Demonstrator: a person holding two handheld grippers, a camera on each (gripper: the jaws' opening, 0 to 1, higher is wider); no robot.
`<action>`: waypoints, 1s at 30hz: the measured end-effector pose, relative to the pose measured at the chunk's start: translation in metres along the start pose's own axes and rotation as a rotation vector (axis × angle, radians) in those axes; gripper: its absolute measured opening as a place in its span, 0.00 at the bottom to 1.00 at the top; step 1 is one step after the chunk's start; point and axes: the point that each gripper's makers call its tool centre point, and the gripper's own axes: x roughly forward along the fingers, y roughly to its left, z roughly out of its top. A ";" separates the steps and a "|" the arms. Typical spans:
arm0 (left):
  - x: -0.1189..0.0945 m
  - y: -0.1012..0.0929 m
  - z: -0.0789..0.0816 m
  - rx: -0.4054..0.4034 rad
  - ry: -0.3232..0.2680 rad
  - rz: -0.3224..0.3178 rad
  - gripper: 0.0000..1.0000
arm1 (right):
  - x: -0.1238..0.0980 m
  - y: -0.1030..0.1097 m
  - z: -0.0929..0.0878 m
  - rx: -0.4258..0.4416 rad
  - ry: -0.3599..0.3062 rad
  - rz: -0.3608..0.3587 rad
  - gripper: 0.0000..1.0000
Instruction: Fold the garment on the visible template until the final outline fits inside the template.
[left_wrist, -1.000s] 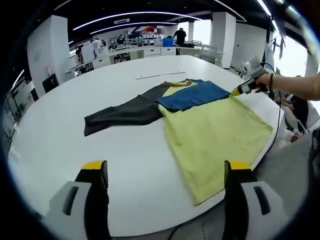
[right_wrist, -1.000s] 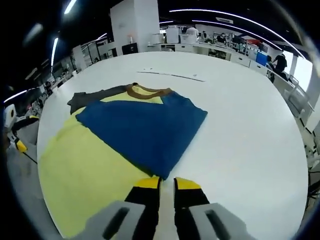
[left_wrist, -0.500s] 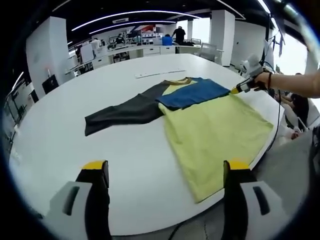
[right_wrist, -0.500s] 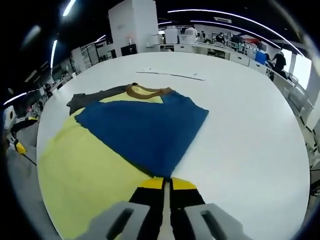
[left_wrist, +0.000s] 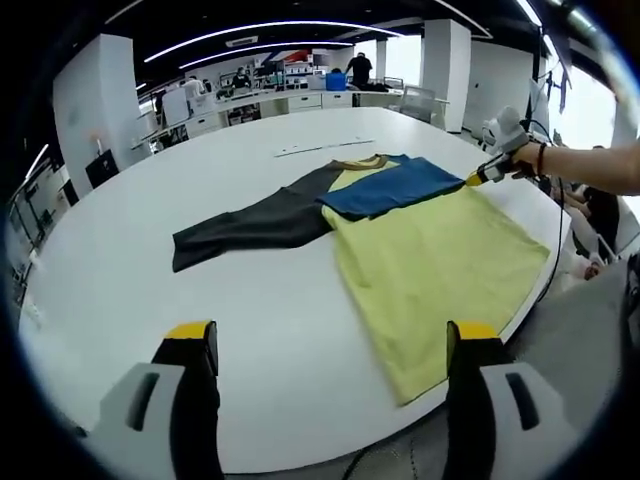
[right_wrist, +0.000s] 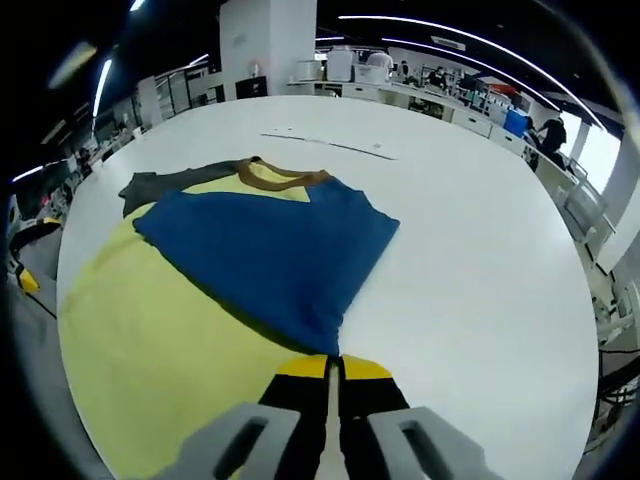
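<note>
The right gripper (right_wrist: 327, 362) jaws are pinching the blue sleeve (right_wrist: 270, 245) tip of the garment (left_wrist: 440, 262). The left gripper (left_wrist: 330, 335) jaws are standing spread, hovering over the white surface (left_wrist: 270, 330), gripping nothing. The garment is lying flat (yellow body, dark sleeve (left_wrist: 255, 222) extended) near the surface edge.

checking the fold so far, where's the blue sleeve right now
The blue sleeve lies folded across the yellow shirt body, below the brown collar; the right hand-held gripper is shut on its tip.
</note>
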 end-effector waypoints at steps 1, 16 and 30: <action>0.000 0.001 0.000 0.000 0.000 0.001 0.92 | 0.001 -0.001 -0.002 -0.004 0.007 -0.003 0.00; 0.007 0.018 0.002 -0.015 0.000 0.034 0.89 | 0.000 -0.019 -0.007 -0.018 0.026 -0.011 0.00; 0.014 0.042 0.008 -0.025 -0.007 0.075 0.83 | -0.002 -0.034 -0.009 0.025 0.025 -0.002 0.00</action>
